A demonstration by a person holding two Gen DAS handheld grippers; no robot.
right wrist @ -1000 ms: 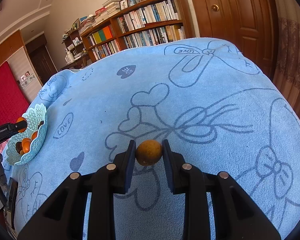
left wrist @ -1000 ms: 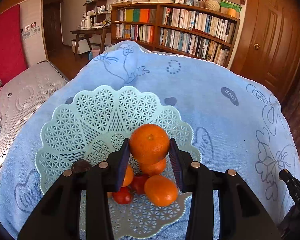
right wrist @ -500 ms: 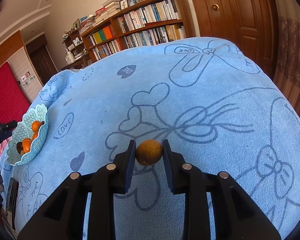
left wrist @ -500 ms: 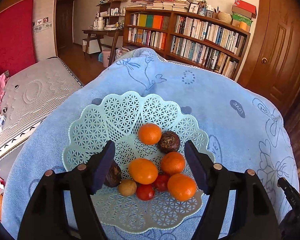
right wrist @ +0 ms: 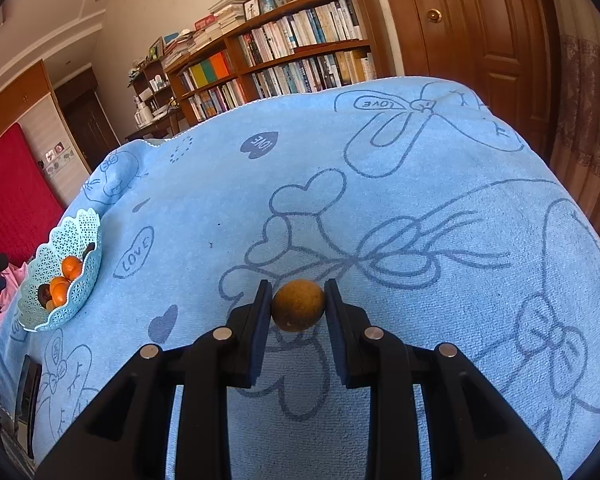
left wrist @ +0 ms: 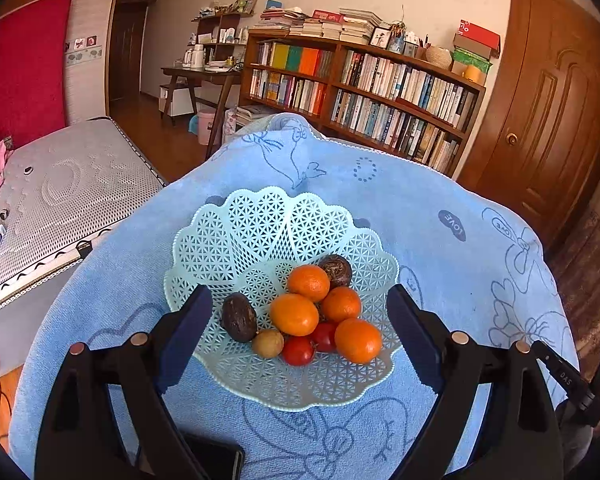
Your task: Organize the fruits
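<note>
**Gripping one fruit on the right; left jaws spread over the basket**

Hovering above the pale green lattice basket (left wrist: 236, 240), the left gripper (left wrist: 300, 300) has its jaws spread wide and holds nothing. Basket sits on the blue towel (left wrist: 440, 200) with heart and bow prints. Contents, clustered toward the near right side: four oranges, the nearest (left wrist: 357, 340) at front right; two red tomatoes, one (left wrist: 298, 351) at the front; a small tan fruit (left wrist: 268, 343) touching that tomato; two dark brown wrinkled fruits, one (left wrist: 239, 317) to the left of the pile, the other (left wrist: 336, 270) at the back.

Right gripper (right wrist: 298, 304): jaws pinching a round yellow-brown fruit (right wrist: 298, 306) from both sides, low over the towel; possibly resting on it, contact hidden from this angle. In the right wrist view the basket (right wrist: 76, 232) lies well apart, far left. A wooden bookshelf (left wrist: 360, 88) stands behind.
</note>
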